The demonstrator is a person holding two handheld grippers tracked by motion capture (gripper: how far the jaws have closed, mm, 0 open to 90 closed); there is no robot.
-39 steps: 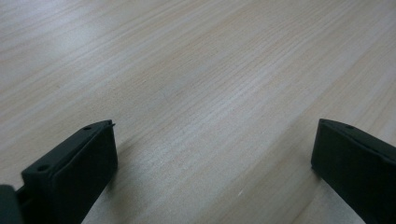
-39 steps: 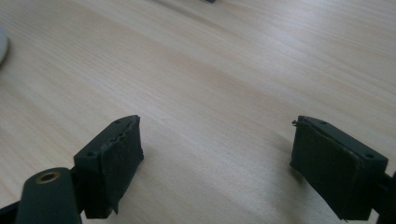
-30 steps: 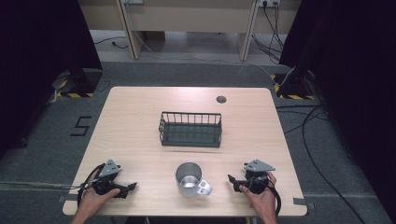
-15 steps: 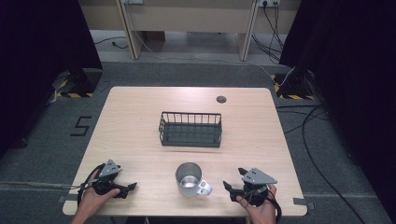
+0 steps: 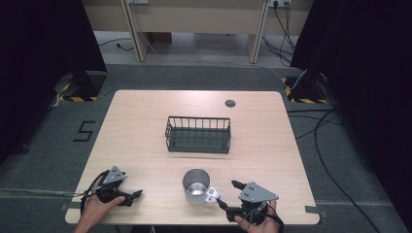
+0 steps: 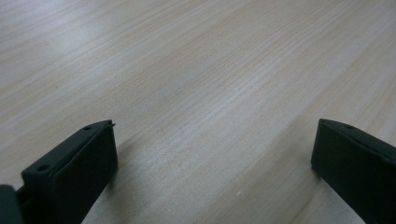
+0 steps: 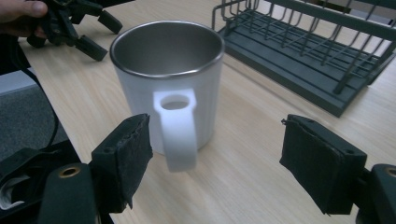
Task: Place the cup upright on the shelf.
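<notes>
A black numeral "5" on the grey floor [image 5: 43, 145] left of the table [image 5: 145, 116]

We see the left gripper [image 5: 131, 195] low at the near left, jaws wide apart. The right gripper [image 5: 227, 194] sits near right, jaws spread, angled leftward.

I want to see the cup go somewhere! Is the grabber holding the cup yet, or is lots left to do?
Nothing looks done yet: the mug stands upright on the table, and the wire basket is empty. In hand: the right gripper is open, its jaws either side of the handle without touching. Probably left: closing, lifting, moving it. The left gripper rests open.
</notes>
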